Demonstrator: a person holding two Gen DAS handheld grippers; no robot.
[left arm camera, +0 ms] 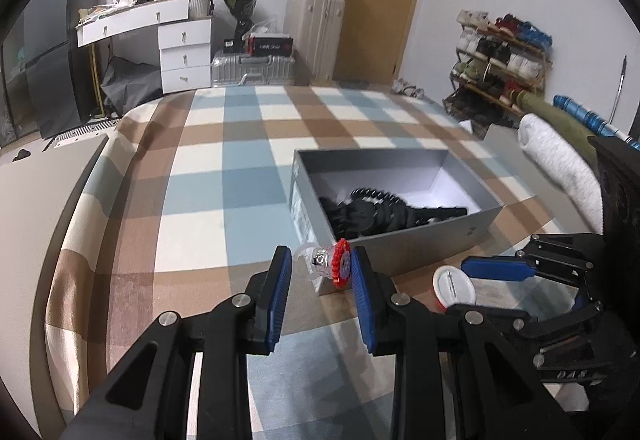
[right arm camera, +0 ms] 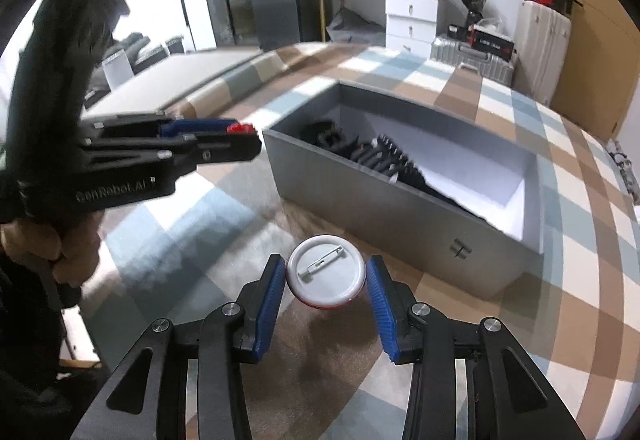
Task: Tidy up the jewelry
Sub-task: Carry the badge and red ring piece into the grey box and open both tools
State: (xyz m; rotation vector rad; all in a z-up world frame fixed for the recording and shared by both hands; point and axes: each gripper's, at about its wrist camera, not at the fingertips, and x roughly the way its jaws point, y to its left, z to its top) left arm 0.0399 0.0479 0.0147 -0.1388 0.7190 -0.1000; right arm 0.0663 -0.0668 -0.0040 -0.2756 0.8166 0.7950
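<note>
Right now my left gripper (left arm camera: 320, 272) pinches a small trinket with a red toothed disc and a clear, silvery part (left arm camera: 326, 263), its fingers closed against it just in front of the near corner of the grey box (left arm camera: 440, 240). My right gripper (right arm camera: 326, 282) clamps a round white pin badge (right arm camera: 326, 276) by its edges, back side up so the safety pin shows, with a red rim peeking underneath. It hovers over the checked blanket (right arm camera: 500, 312), close to the box's near wall. Inside the open box lies a heap of dark, beaded-looking pieces (right arm camera: 380, 158) on a white floor; I cannot make them out exactly.
</note>
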